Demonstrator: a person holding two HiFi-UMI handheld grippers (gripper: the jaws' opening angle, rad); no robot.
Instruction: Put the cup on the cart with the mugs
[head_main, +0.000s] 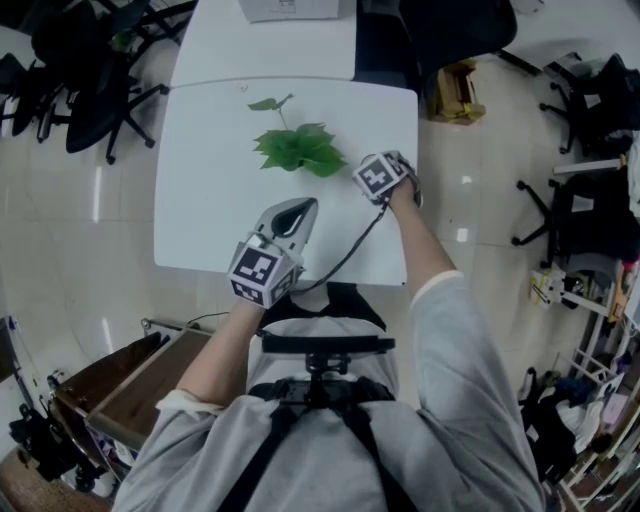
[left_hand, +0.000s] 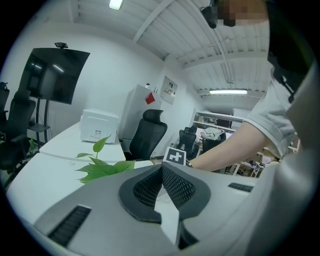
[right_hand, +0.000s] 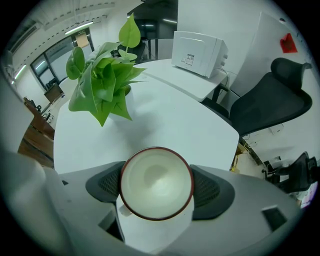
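A white cup (right_hand: 156, 182) with a dark red rim stands upright on the white table (right_hand: 175, 120), seen from straight above in the right gripper view. My right gripper (right_hand: 156, 186) points down over it, and its dark pads (right_hand: 102, 186) lie against the cup's two sides. In the head view the right gripper (head_main: 383, 180) sits near the table's right edge and hides the cup. My left gripper (head_main: 292, 218) hovers over the table's near edge, shut with nothing in it; its pads (left_hand: 150, 189) meet at the tips.
A leafy green plant (head_main: 297, 148) stands mid-table, just left of the right gripper. A white box (right_hand: 197, 52) sits on the far table. A brown wooden cart (head_main: 125, 392) stands on the floor at lower left. Black office chairs (head_main: 85, 75) ring the tables.
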